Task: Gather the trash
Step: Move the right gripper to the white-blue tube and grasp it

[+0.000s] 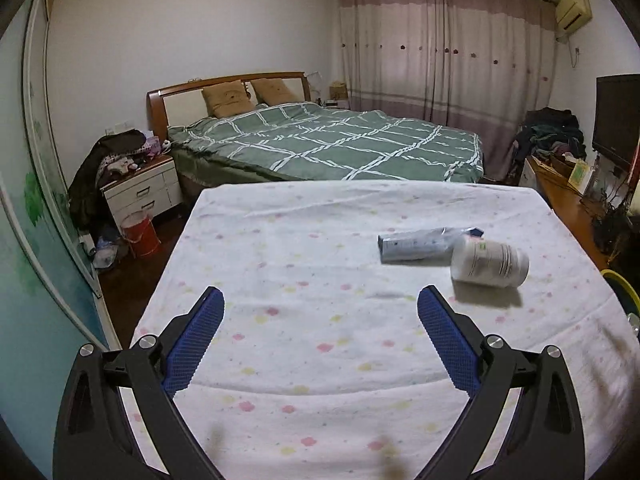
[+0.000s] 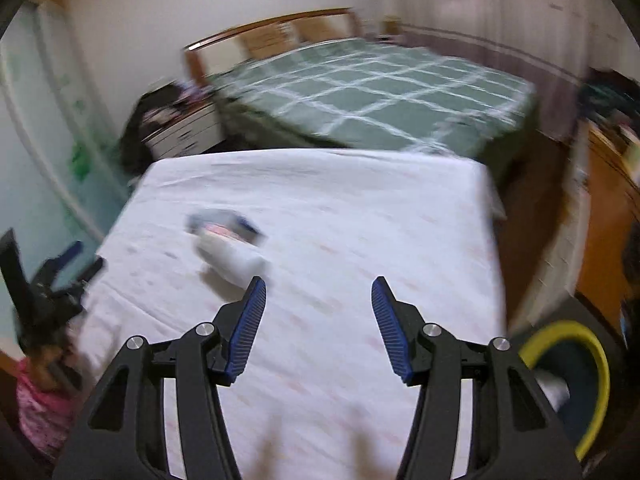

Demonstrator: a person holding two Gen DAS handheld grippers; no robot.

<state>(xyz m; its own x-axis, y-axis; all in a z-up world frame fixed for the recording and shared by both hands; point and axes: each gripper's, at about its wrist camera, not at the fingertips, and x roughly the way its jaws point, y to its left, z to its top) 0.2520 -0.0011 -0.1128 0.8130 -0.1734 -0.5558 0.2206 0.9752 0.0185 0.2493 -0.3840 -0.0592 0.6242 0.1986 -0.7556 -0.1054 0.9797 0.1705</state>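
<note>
Trash lies on the flowered tablecloth [image 1: 320,320]: a white pill bottle [image 1: 490,261] on its side touching what looks like a blue-grey wrapper [image 1: 416,245]. Left gripper [image 1: 320,304] and right gripper [image 2: 319,294] gape wide, empty.

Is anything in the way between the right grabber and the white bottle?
No. Only bare tablecloth lies between the open right gripper and the white bottle. The crumpled wrapper sits behind the bottle, touching it.

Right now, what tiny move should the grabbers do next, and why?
Probably ease the right hand-held gripper forward-left toward the white bottle: its jaws are open and empty, and the bottle lies on its side just beyond its left finger, touching the blue-and-white tube.
</note>
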